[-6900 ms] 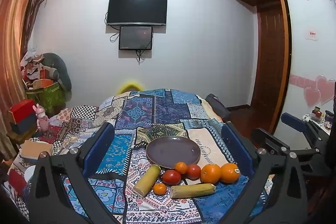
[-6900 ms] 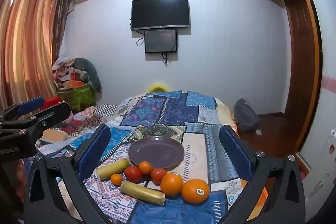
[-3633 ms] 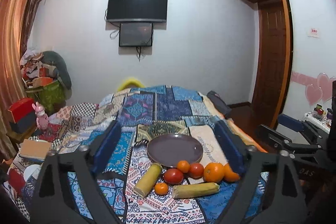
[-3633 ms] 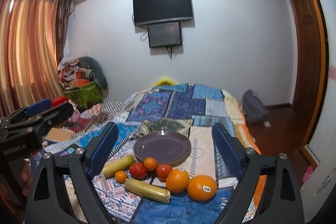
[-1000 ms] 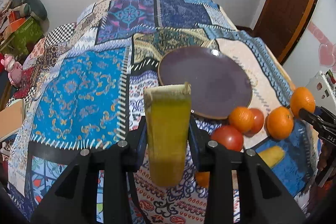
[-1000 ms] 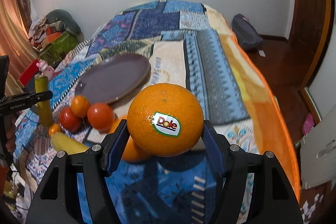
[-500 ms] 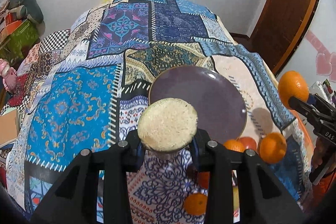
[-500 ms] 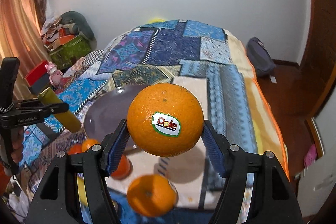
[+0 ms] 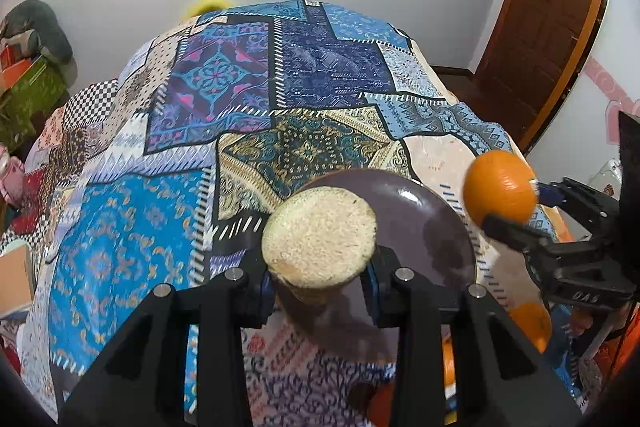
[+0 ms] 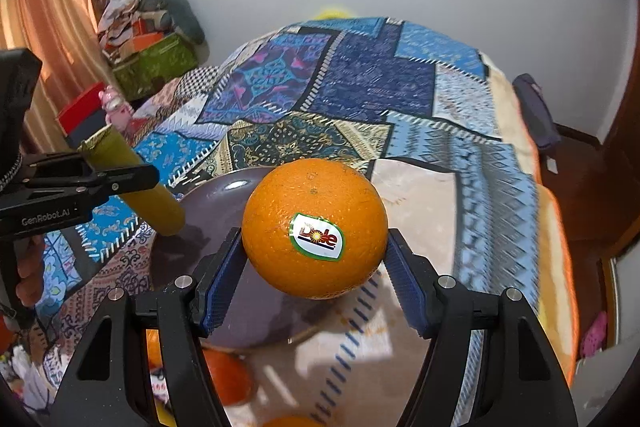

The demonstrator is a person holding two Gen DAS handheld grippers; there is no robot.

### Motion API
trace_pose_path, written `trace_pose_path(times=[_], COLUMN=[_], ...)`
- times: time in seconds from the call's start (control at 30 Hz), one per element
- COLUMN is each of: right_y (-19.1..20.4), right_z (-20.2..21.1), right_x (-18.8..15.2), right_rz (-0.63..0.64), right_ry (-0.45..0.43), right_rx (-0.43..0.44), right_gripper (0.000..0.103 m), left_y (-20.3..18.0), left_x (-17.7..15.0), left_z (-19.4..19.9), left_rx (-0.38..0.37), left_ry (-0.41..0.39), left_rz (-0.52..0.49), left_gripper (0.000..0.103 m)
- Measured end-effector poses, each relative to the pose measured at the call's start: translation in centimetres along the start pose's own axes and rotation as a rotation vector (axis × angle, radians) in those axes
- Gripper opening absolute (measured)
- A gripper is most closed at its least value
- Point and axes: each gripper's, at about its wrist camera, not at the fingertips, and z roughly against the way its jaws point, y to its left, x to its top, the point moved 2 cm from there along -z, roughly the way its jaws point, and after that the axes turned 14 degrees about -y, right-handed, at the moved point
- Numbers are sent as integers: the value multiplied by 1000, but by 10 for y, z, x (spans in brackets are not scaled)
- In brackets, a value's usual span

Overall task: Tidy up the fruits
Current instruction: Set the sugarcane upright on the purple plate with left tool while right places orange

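Sugarcane piece (image 9: pixel 320 233) is clamped end-on in the left hand-held gripper (image 9: pixel 320 277) at lower centre, above the purple plate (image 9: pixel 428 223) on the bed (image 9: pixel 256 95). At frame centre, a stickered orange (image 10: pixel 315 227) is gripped by the right hand-held gripper (image 10: pixel 315 279), over the plate's right edge.

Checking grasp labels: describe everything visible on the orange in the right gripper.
The orange is round, bright, with pebbled glossy peel, a small dimple on top and a white green-rimmed Dole sticker facing the camera. The right gripper clamps it at both sides between blue ribbed pads, held in the air above the dark purple plate. Nothing else touches it. The left view shows it at the plate's right edge.
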Motion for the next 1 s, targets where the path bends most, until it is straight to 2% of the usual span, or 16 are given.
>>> trace_pose_path(times=[0.43,0.77,1.0], right_y=[-1,1,5], right_z=[-67,-94,-96], right_x=[0,-1,-1], right_rz=[45,68,113], right_ry=[174,266,281], right_rx=[68,96,100], right_gripper=[66,66,67], left_y=[-11,-16,-16], left_x=[16,17,12], left_z=[-49,-73,-82], left_rx=[10,8,9], left_ry=[9,42,67], left_rz=[-49,-60,-59], left_gripper=[35,35,35])
